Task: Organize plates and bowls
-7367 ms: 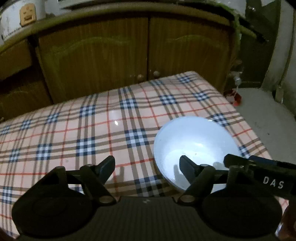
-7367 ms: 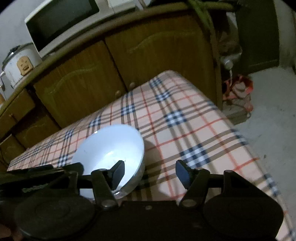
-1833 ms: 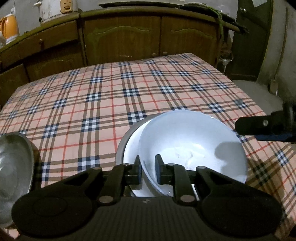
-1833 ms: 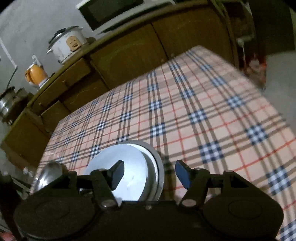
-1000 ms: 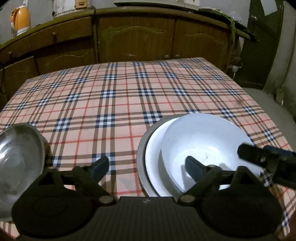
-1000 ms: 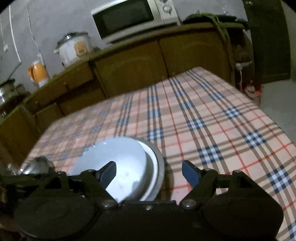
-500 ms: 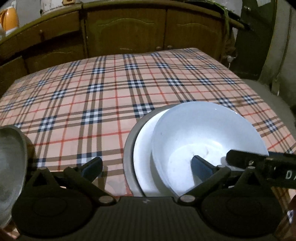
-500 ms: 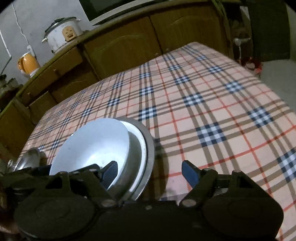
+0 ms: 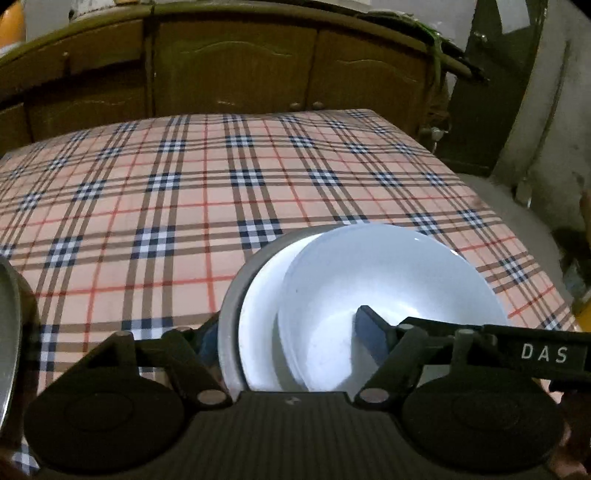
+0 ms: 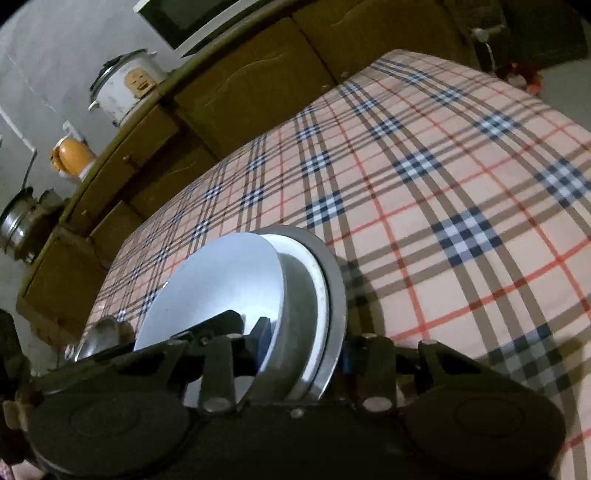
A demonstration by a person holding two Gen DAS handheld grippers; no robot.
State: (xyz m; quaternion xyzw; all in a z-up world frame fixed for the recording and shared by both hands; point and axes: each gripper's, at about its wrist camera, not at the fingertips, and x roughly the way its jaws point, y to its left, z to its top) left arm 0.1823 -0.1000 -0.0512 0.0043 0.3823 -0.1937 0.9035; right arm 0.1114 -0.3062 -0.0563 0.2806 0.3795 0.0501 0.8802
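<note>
Two grippers: both at the stacked dishes at the near edge of a table with a plaid cloth.
Stack: a white bowl sits off-centre in a white plate, which lies in a metal plate; the bowl leans toward the right side of the stack in the left wrist view.
Left gripper: jaws have just been closing; one finger lies outside the metal plate's left rim, the other inside the white bowl, so the near edges of all three dishes stand between them. Whether the pads press yet cannot be told.
Right gripper: jaws have just been closing; one finger sits inside the bowl, the other outside the metal plate's right rim. The stack's edge lies between them; contact cannot be made out.
Second metal dish: a steel bowl stands well left of the stack, cut off by the frame edge.
Backdrop: brown cabinets behind the table; on their top a rice cooker, an orange kettle and a microwave.
</note>
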